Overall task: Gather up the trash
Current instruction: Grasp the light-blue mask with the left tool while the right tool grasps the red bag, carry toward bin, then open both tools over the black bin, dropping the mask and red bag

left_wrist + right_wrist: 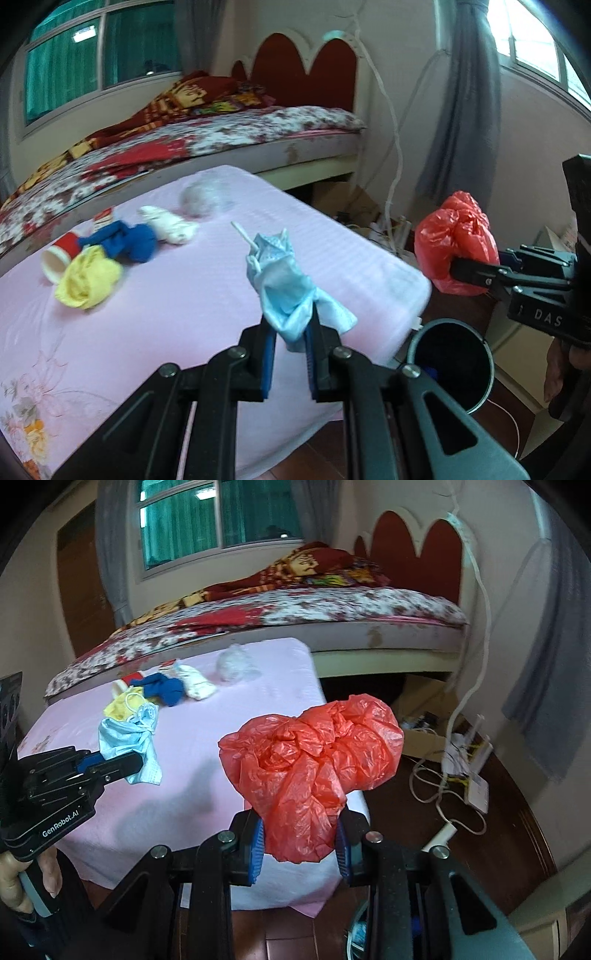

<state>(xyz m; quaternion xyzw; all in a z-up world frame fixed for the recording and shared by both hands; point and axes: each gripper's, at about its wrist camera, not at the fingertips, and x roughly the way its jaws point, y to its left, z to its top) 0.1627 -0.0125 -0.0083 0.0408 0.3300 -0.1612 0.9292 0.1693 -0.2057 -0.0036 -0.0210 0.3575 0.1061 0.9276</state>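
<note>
Where left wrist looks, bin (454, 365), unseen rightward

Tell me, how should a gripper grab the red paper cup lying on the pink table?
The red paper cup lies on its side with its open white mouth toward the table's near edge. I'd pinch it across the middle of its body, coming down from above. The yellow cloth and blue cloth crowd one side, so a top approach looks clearest. Squeeze gently; thin paper probably crushes.
</note>
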